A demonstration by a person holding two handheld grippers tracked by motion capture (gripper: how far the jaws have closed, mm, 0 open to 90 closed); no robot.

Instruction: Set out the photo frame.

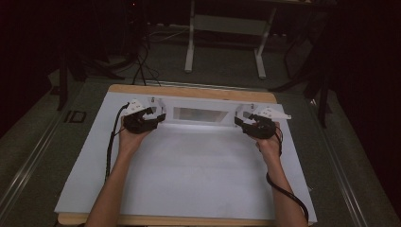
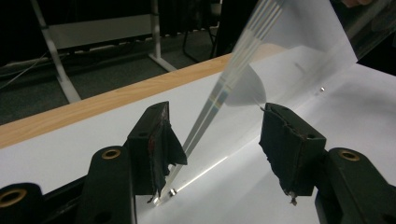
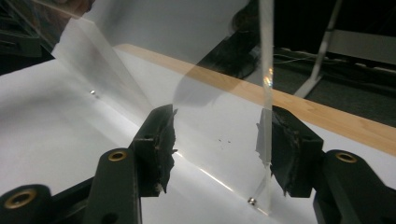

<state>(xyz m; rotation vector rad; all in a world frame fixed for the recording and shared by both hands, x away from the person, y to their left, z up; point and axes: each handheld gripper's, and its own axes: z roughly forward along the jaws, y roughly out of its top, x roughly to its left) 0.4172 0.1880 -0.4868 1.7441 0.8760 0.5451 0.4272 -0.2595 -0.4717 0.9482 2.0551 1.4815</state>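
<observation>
Dim room; white matte sheet (image 1: 189, 175) covers a wood-edged table (image 1: 189, 93), dark floor and a white-legged frame (image 1: 227, 35) beyond the far edge. Near edge: my forearms enter. My left gripper (image 1: 150, 118) sits at the far left of the sheet, my right gripper (image 1: 247, 124) at the far right. Between them stands a clear acrylic stand (image 1: 198, 115), flat glossy panels, long axis running left to right along the far edge. Left jaws spread wide, straddling one thin upright end panel (image 2: 224, 88) near the left pad. Right jaws likewise open wide, the other end panel (image 3: 266, 93) against the right pad (image 3: 289, 149). Small metal screws (image 3: 251, 201) at the panel bases.
</observation>
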